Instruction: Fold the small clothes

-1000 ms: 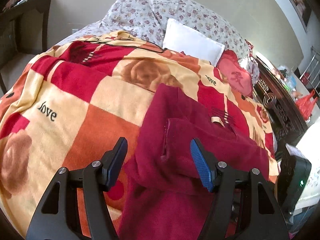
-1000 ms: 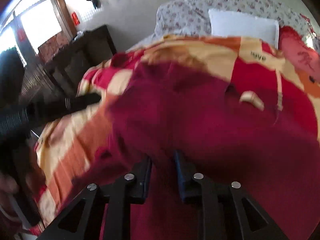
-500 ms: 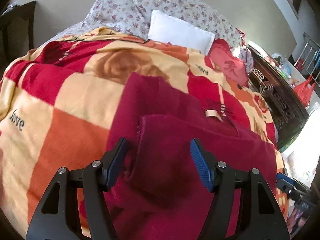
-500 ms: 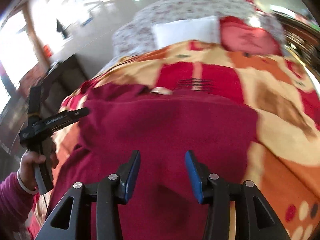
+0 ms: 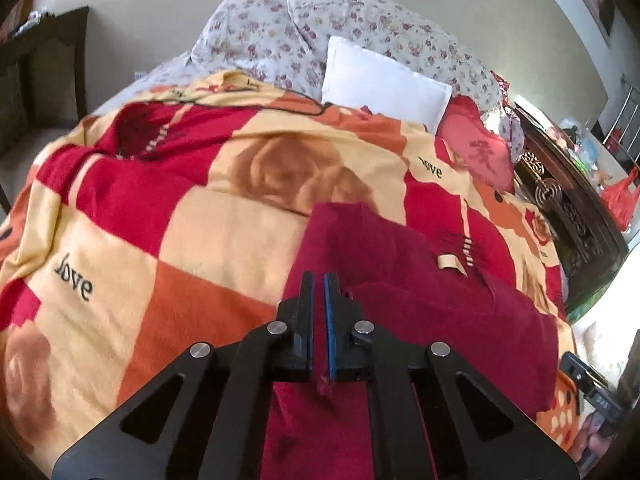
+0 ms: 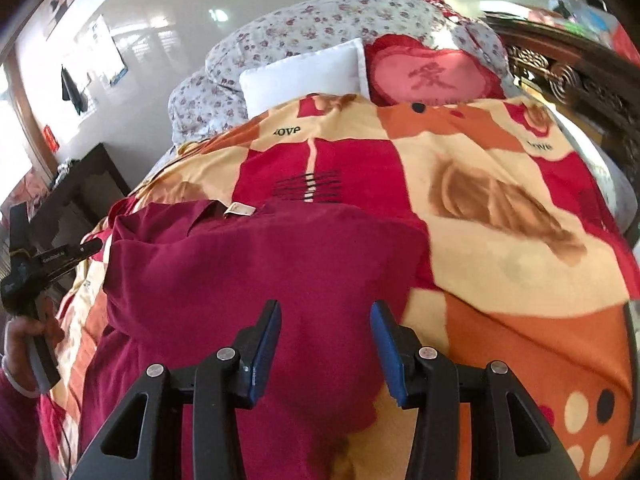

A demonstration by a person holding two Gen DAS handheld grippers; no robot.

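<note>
A dark red garment (image 5: 420, 320) lies partly folded on a patterned blanket (image 5: 192, 240), with a tan neck label (image 5: 450, 262) showing. My left gripper (image 5: 319, 280) is shut, with a bit of the red cloth pinched between its jaws near their base. In the right wrist view the same garment (image 6: 260, 272) lies spread, its label (image 6: 240, 210) at the far edge. My right gripper (image 6: 325, 312) is open and empty above the garment's near part. The left gripper (image 6: 48, 260) also shows at the far left, held by a hand.
Floral pillows (image 5: 360, 28), a white pillow (image 5: 384, 84) and a red heart cushion (image 6: 434, 74) lie at the bed's head. A carved dark wooden footboard (image 5: 568, 200) runs along the right. A dark cabinet (image 5: 36, 72) stands at the left. A black device (image 5: 592, 384) sits at the bed's right edge.
My left gripper has closed on the garment's edge. My right gripper has opened, let go of the cloth and swung right over the garment.
</note>
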